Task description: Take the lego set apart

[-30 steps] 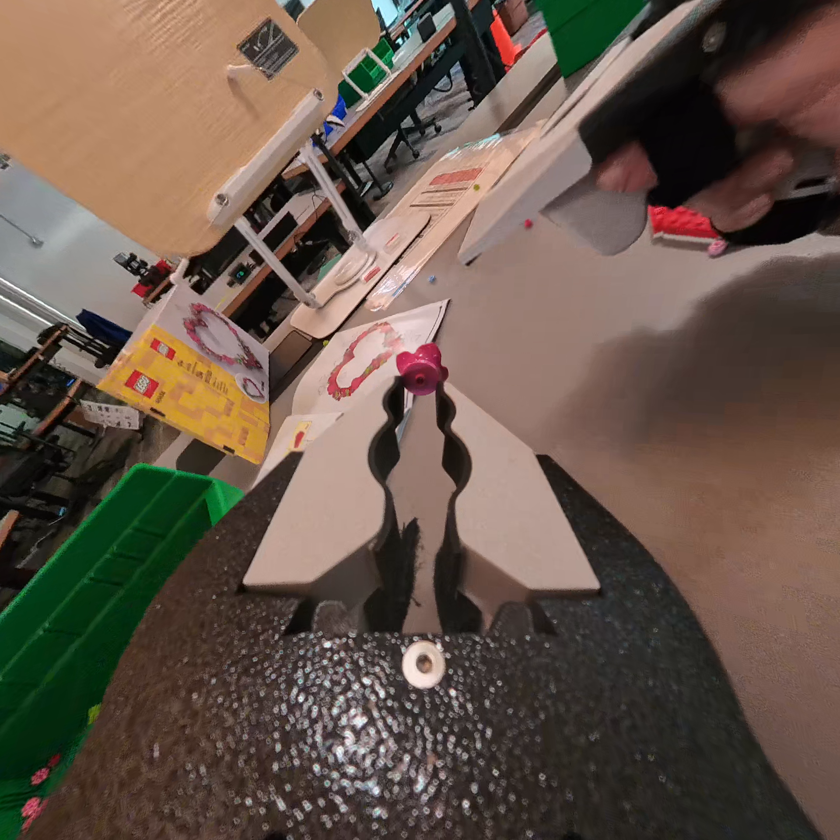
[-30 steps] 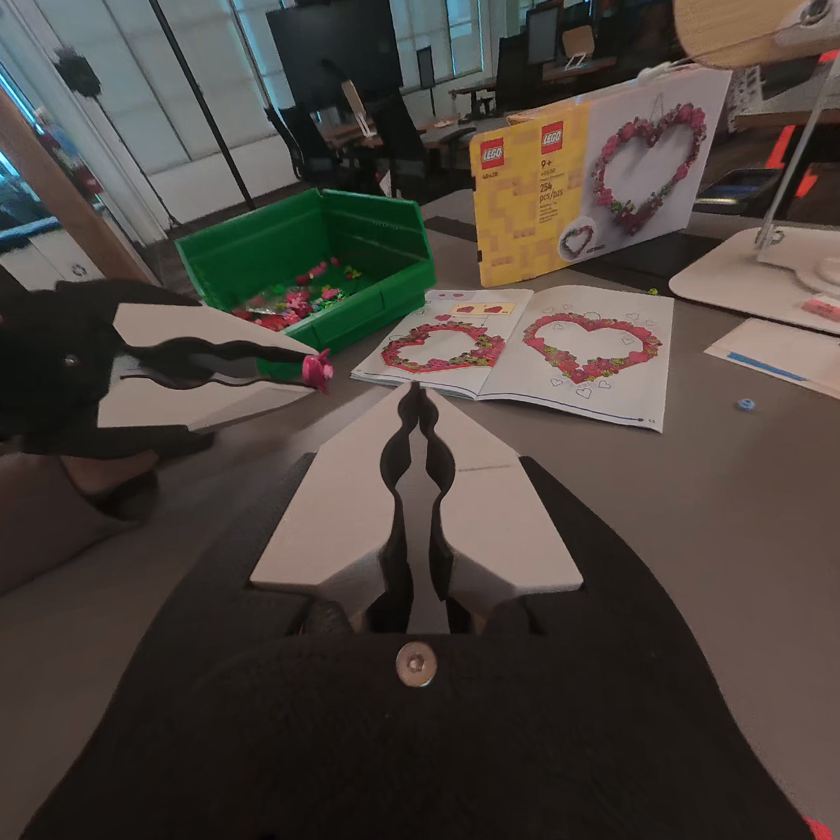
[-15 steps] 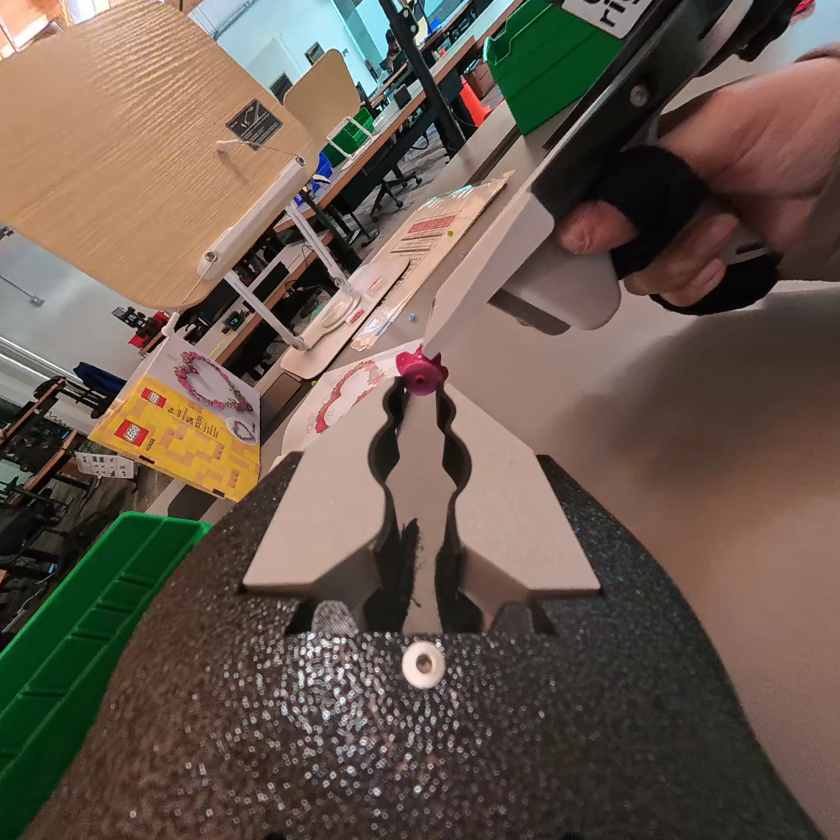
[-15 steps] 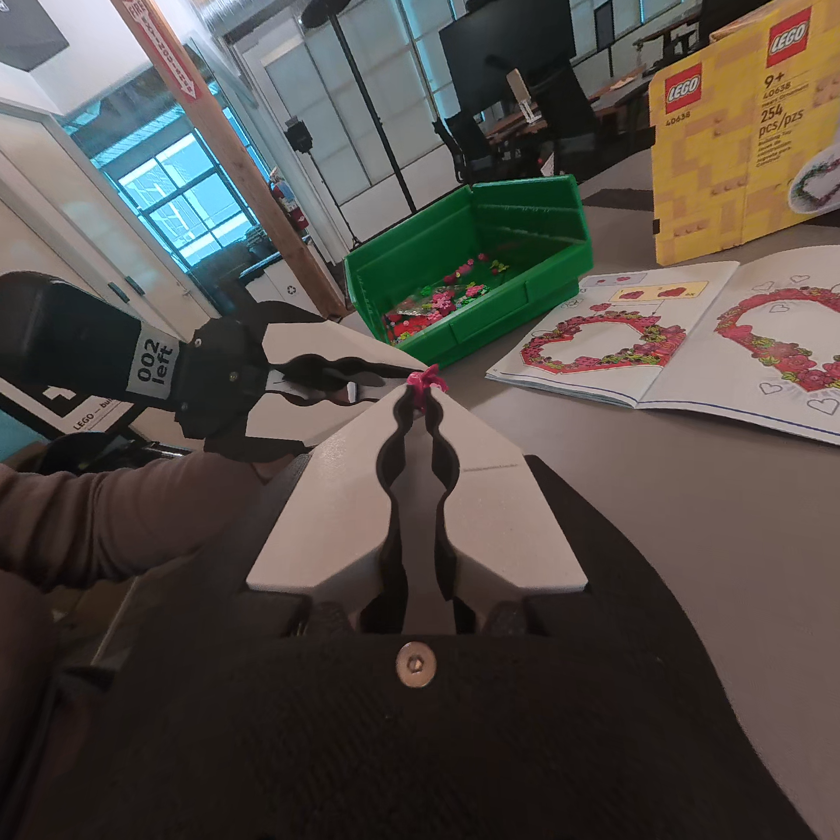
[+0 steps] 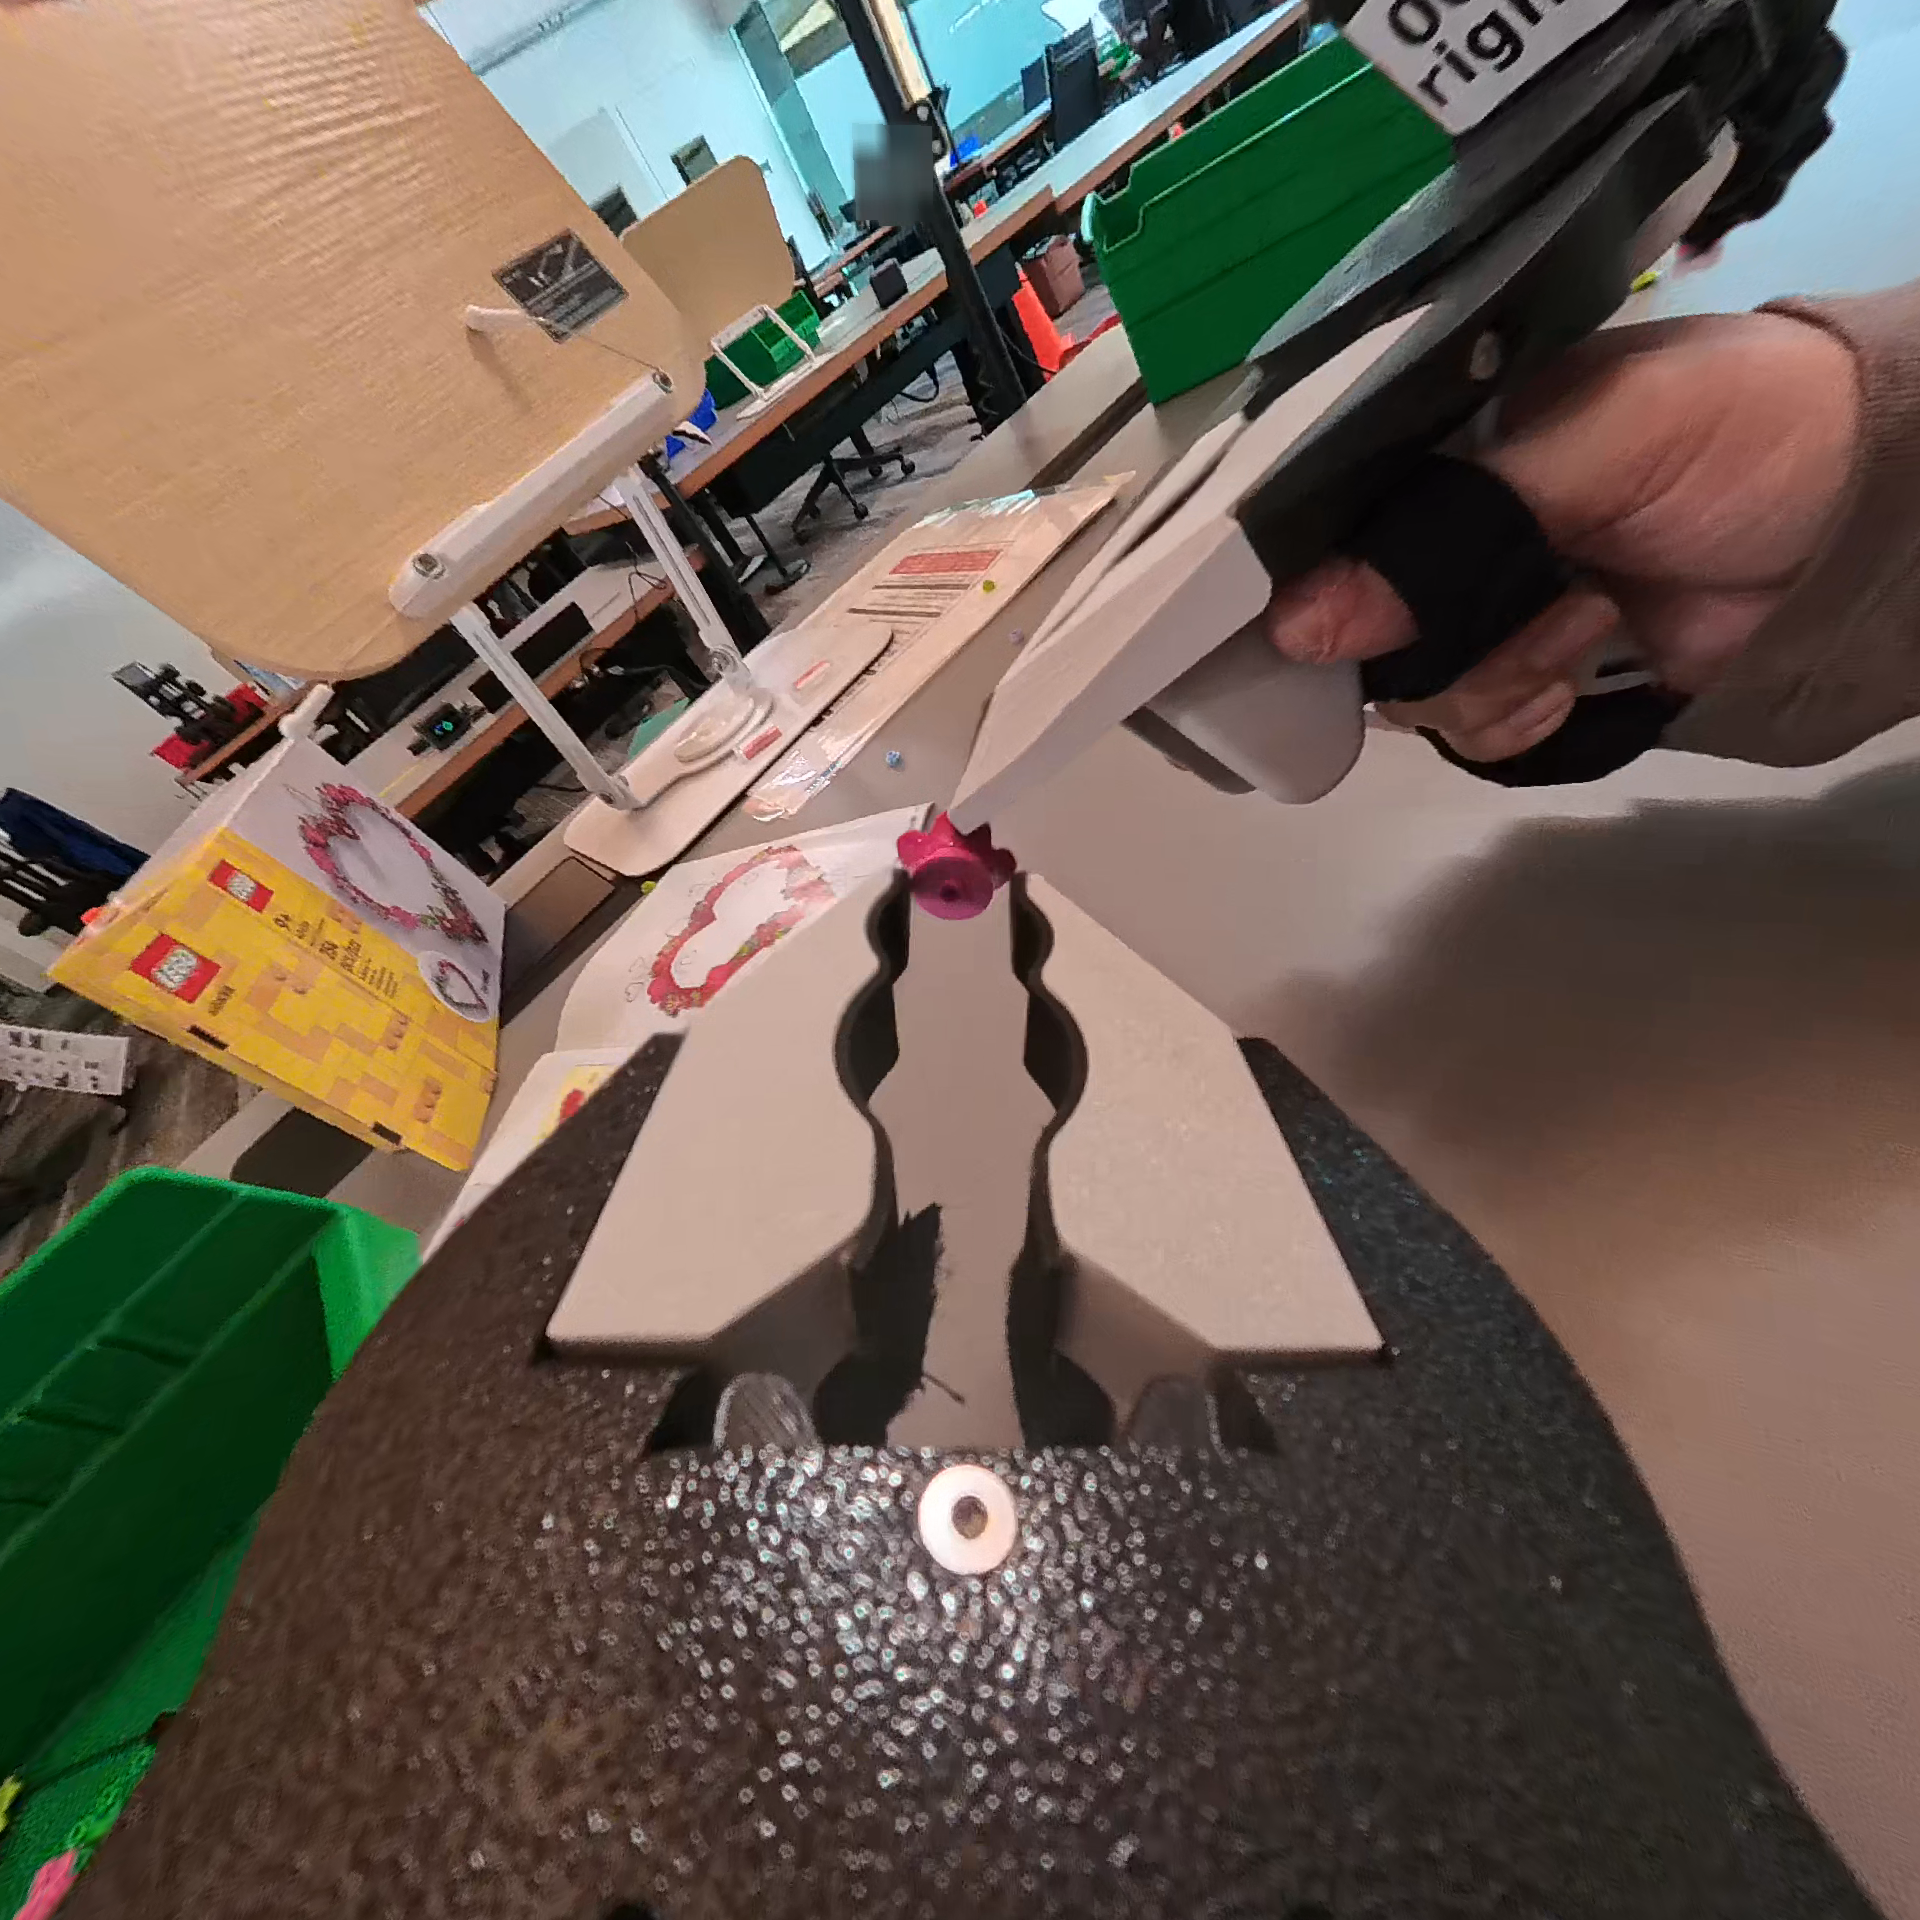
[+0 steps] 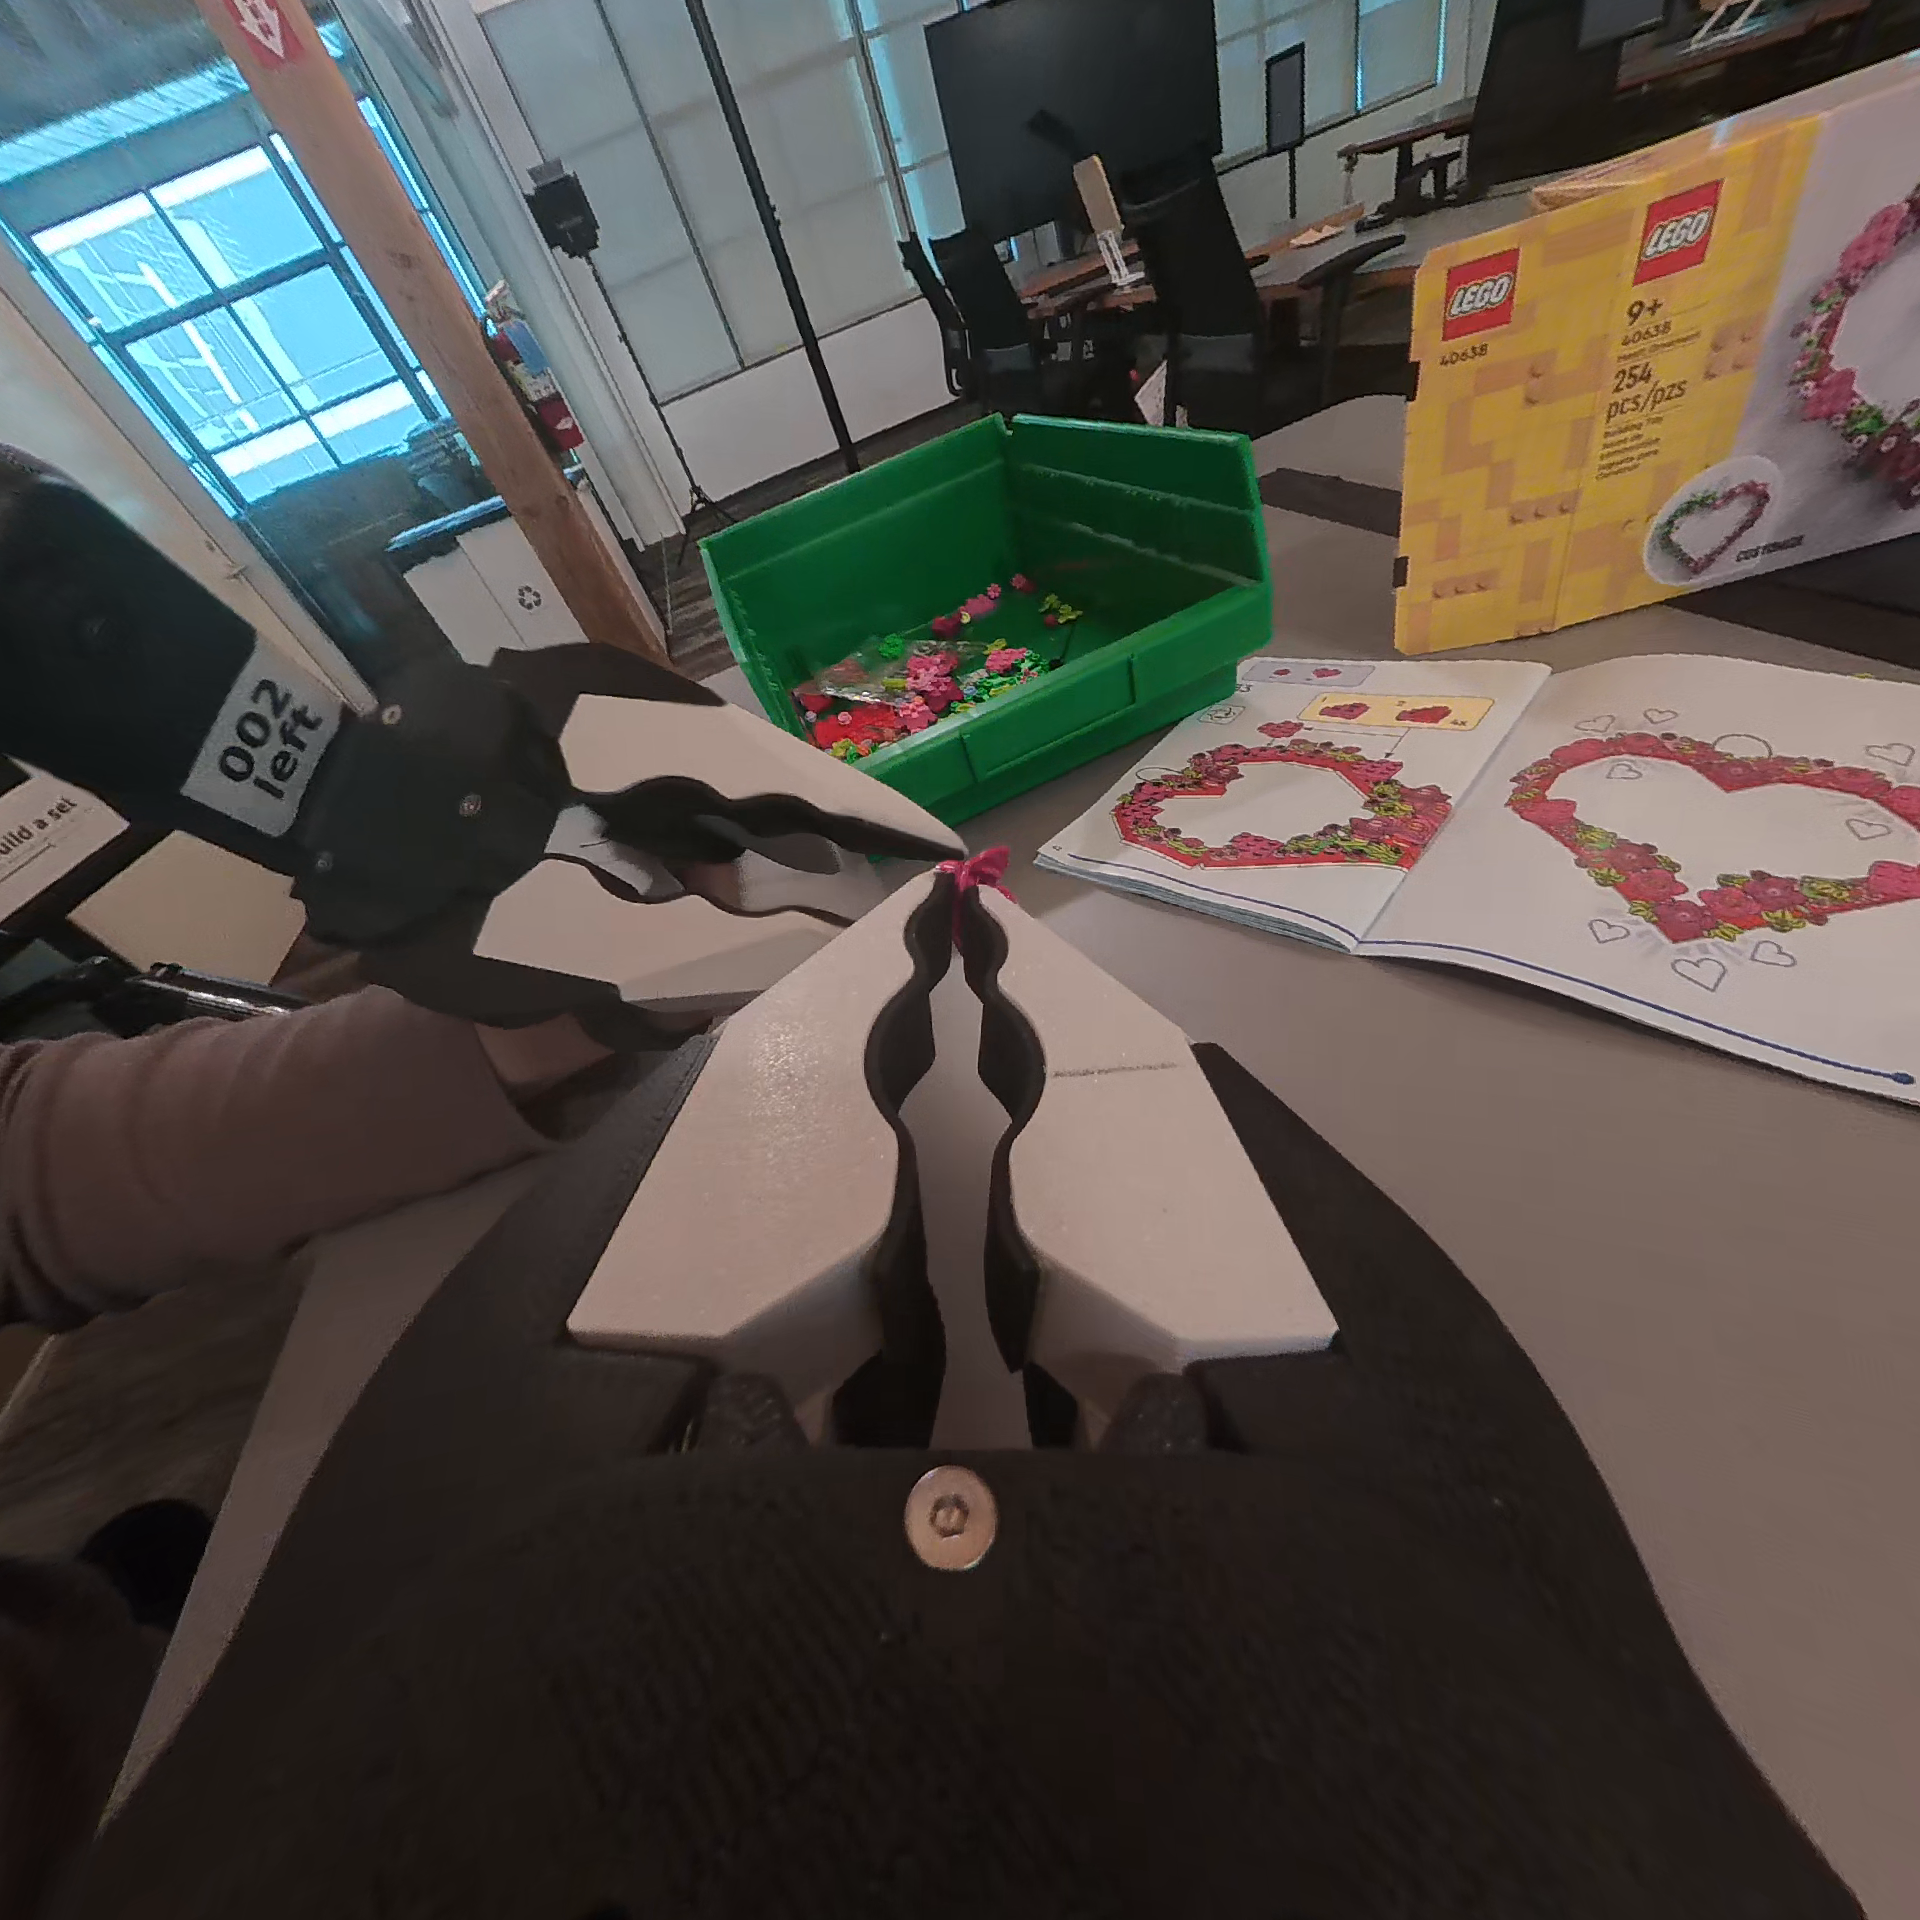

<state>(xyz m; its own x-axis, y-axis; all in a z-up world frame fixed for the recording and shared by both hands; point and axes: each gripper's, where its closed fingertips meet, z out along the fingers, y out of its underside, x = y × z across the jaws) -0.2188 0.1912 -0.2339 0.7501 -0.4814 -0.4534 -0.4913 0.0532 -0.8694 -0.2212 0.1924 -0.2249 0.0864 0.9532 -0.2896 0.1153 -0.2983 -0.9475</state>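
Note:
A small magenta lego flower piece (image 5: 948, 881) is pinched between the tips of my left gripper (image 5: 956, 891), held above the grey table. My right gripper (image 5: 964, 819) comes in from the upper right, and its tips meet the top of the same piece. In the right wrist view my right gripper (image 6: 961, 902) is shut, with the magenta piece (image 6: 979, 867) caught between its tips. The left gripper (image 6: 940, 847) reaches in from the left and touches the piece there. Both grippers grip the one piece, tip to tip.
A green bin (image 6: 1039, 732) with loose pink, red and green pieces stands behind the grippers. An open instruction booklet (image 6: 1455, 883) lies to its right, in front of the yellow set box (image 6: 1558, 416). A desk lamp base (image 5: 665, 790) and a second green bin (image 5: 1247, 239) stand farther off. Left and right tips are no more than a few centimetres apart.
My right gripper has moved in from about a hand's width away and closed its tips on the flower piece. My left gripper has kept hold of the piece throughout.

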